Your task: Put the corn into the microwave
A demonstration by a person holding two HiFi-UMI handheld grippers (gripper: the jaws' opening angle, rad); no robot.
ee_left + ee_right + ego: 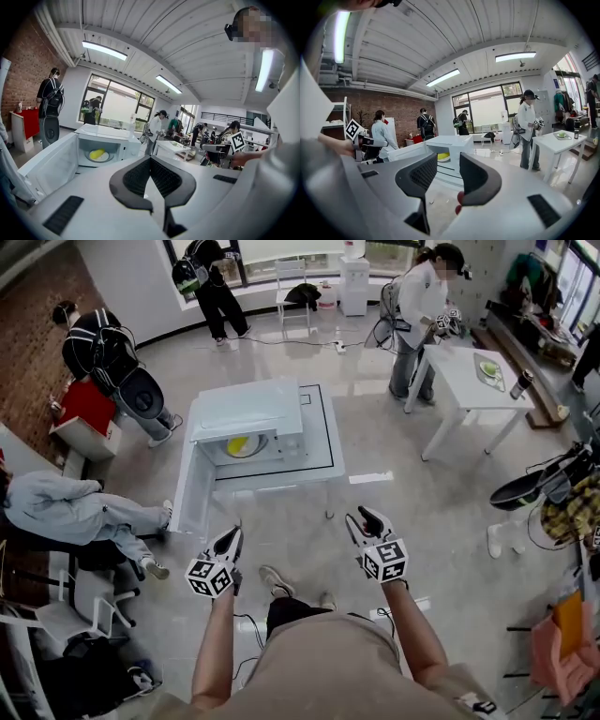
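The left gripper (229,540) is held closed on nothing and the right gripper (365,519) apart and empty, both nearly level on bent forearms well back from the microwave (251,407), seemingly because the corn (239,444) already lies on the plate (108,158) inside, past the open door (194,491).

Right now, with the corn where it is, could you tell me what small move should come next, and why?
Probably bring the left gripper toward the open door to swing it shut: the corn already lies on the plate inside the microwave, and that gripper holds nothing.
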